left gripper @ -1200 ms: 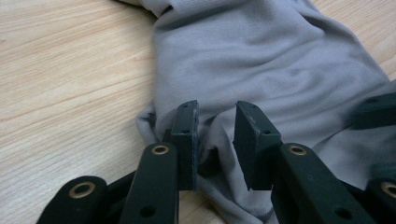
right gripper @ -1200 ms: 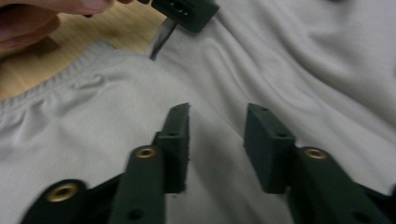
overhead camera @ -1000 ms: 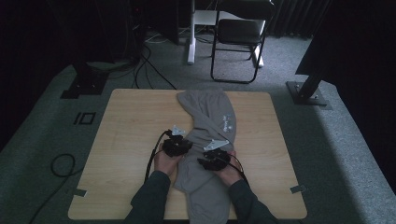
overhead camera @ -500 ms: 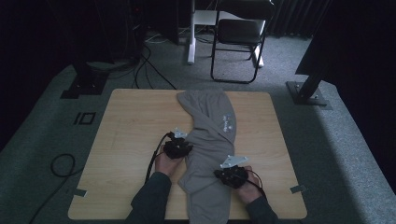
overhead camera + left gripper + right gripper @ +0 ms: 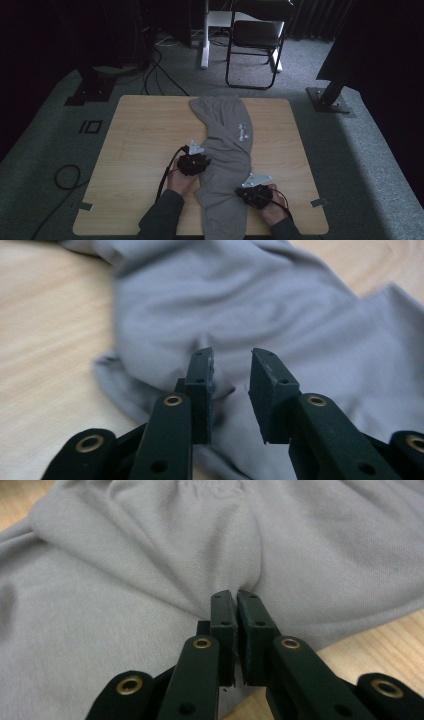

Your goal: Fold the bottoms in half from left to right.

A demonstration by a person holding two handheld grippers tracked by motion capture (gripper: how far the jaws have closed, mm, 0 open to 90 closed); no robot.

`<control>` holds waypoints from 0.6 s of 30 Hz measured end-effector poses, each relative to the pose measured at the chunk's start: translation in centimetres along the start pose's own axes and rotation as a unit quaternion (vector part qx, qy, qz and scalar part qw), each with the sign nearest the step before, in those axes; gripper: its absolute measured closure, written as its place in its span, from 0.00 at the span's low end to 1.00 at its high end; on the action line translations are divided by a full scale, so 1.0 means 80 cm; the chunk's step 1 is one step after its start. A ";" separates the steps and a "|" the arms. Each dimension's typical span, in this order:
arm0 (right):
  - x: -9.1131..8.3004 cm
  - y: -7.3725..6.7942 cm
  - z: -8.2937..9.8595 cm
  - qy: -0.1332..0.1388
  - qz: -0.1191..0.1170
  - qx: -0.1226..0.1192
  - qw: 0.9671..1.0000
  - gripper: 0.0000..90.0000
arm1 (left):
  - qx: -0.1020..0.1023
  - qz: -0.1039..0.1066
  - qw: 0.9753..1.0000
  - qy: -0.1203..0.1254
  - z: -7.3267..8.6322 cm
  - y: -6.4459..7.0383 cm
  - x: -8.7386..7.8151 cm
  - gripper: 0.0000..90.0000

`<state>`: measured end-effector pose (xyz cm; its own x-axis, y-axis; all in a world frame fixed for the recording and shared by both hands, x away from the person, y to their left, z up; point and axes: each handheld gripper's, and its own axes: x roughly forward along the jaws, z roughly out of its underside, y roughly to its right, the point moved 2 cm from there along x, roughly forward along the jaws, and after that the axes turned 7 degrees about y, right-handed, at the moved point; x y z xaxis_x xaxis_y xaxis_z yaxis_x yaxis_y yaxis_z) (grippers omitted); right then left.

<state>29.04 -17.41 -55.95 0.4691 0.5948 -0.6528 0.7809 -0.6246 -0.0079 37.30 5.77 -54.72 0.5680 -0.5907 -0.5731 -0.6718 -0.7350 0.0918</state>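
Note:
A grey garment [image 5: 225, 135] with a small blue print lies lengthwise down the middle of the wooden table [image 5: 140, 135], its near end hanging over the front edge. My left gripper [image 5: 200, 162] sits at the cloth's left edge. In the left gripper view this gripper [image 5: 231, 370] is open, its jaws a finger-width apart just above a rumpled fold of the grey garment [image 5: 280, 305]. My right gripper [image 5: 247, 190] is at the cloth's right edge near the front. In the right gripper view it [image 5: 235, 597] is shut on a pinched ridge of the garment [image 5: 125, 605], below a gathered seam.
Bare wood lies on both sides of the garment. A black chair [image 5: 255, 35] stands on the carpet beyond the table's far edge. A black stand base [image 5: 330, 100] is off the far right corner. Cables [image 5: 65, 175] lie on the floor to the left.
My right gripper has drawn back toward the front right of the table, pulling the cloth's right edge with it. The left gripper has stayed where it was.

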 end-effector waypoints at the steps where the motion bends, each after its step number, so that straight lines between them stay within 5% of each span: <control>1: 0.001 0.002 -0.001 0.001 0.000 0.005 1.000 0.96 | -0.005 -0.001 1.000 -0.010 0.003 0.001 0.002 0.82; 5: 0.005 0.010 -0.002 0.008 0.004 0.012 1.000 0.96 | -0.003 0.001 1.000 -0.029 0.014 0.003 0.009 0.88; 8: 0.009 0.016 -0.006 0.010 0.011 0.010 1.000 0.96 | 0.005 -0.003 1.000 -0.022 0.016 -0.002 0.013 0.95; 18: 0.033 0.048 -0.028 0.009 0.057 0.005 0.998 0.95 | -0.038 -0.041 0.998 0.001 -0.005 -0.037 0.042 0.98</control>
<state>34.19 -17.08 -56.04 0.5623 0.5277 -0.6366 0.7179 -0.6937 0.0591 41.40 5.86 -56.61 0.6198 -0.5283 -0.5803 -0.5856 -0.8036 0.1061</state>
